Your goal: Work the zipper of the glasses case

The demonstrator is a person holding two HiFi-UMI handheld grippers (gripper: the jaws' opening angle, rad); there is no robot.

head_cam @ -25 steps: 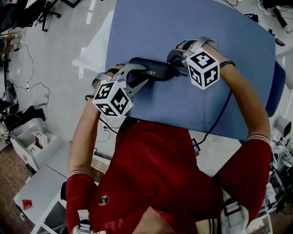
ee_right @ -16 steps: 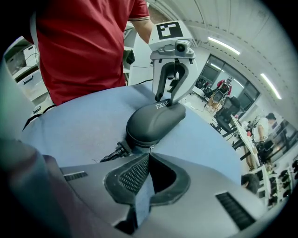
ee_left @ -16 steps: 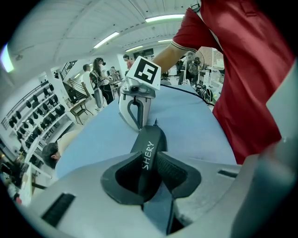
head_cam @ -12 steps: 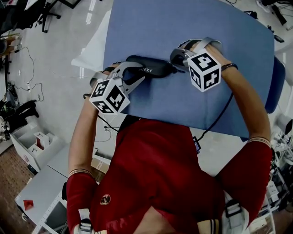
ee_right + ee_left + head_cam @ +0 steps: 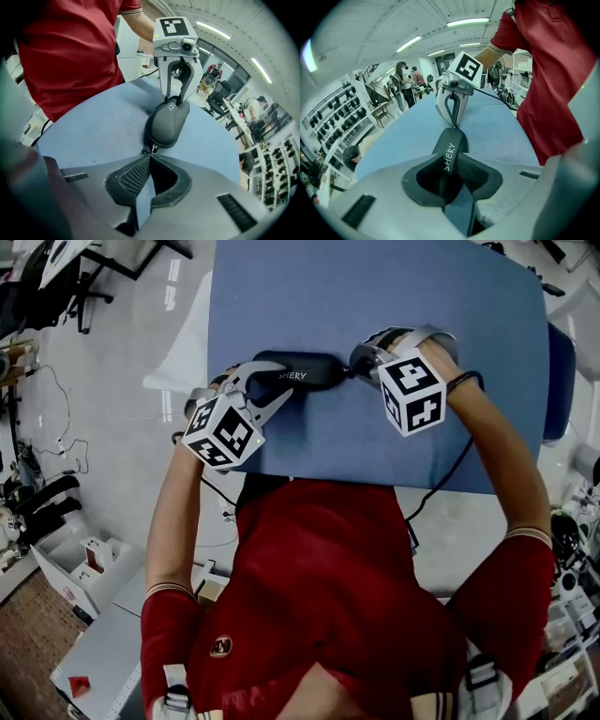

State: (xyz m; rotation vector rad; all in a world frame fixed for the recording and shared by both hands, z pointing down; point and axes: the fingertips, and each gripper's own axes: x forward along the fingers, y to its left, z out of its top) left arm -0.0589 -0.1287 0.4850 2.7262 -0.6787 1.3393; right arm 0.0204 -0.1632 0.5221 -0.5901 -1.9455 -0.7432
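Nearest, the left gripper (image 5: 450, 157) clamps the left end of the black oval fabric glasses case (image 5: 314, 371), lying parallel to the near edge of the blue counter (image 5: 422, 296), towards its left edge. At its right end, the right gripper (image 5: 150, 155) pinches the small metal zipper pull (image 5: 153, 148); travel likely runs leftward.

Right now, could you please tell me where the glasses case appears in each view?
Head view: glasses case upper centre, lying on the blue tabletop.
Left gripper view: case at centre, clamped in the left gripper.
Right gripper view: case at centre, beyond the right gripper shut on its zipper pull.
Shared landmark: the blue tabletop.
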